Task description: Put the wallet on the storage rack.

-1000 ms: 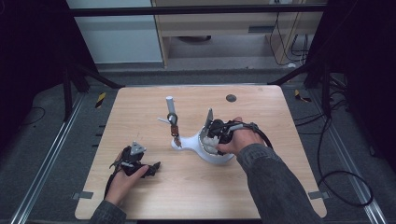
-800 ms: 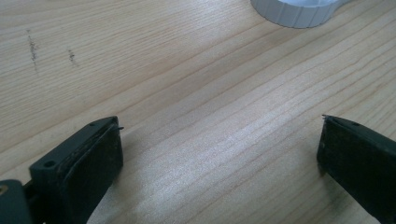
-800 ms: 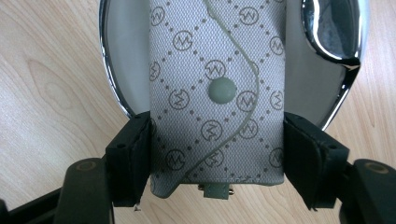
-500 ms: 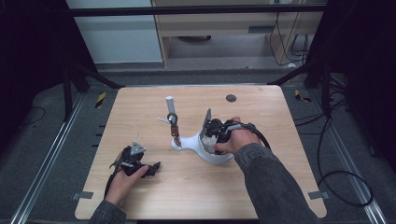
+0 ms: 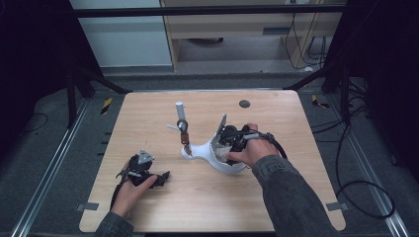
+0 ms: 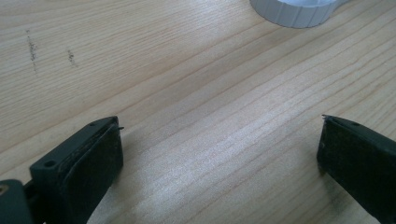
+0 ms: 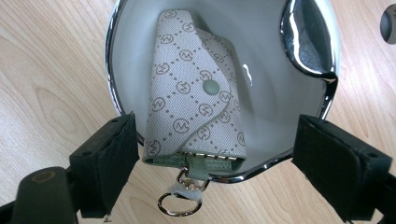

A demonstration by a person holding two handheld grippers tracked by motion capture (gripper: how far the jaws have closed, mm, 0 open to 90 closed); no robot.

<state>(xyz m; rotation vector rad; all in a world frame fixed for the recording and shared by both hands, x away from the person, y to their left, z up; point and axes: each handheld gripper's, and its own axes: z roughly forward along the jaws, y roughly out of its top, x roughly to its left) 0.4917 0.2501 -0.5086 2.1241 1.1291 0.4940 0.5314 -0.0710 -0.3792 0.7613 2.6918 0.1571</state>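
My left gripper (image 5: 160, 177) rests on the table (image 5: 148, 118), jaws spread, holding nothing. Further right, my right gripper (image 7: 215, 163) hangs wide open over the white dish (image 7: 126, 51). Inside lies the key pouch (image 7: 194, 100), its ring (image 7: 175, 205) hanging past the rim. I judge it light and soft; I would pinch its lower edge.

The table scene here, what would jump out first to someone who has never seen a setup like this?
Probably the patterned key pouch lying in a shiny white bowl, its clasp ring hanging over the rim, right in front of the open right gripper. From the high view, the bowl sits mid-table on a white stand with an upright post. The left gripper rests open over bare wooden table near the front left.
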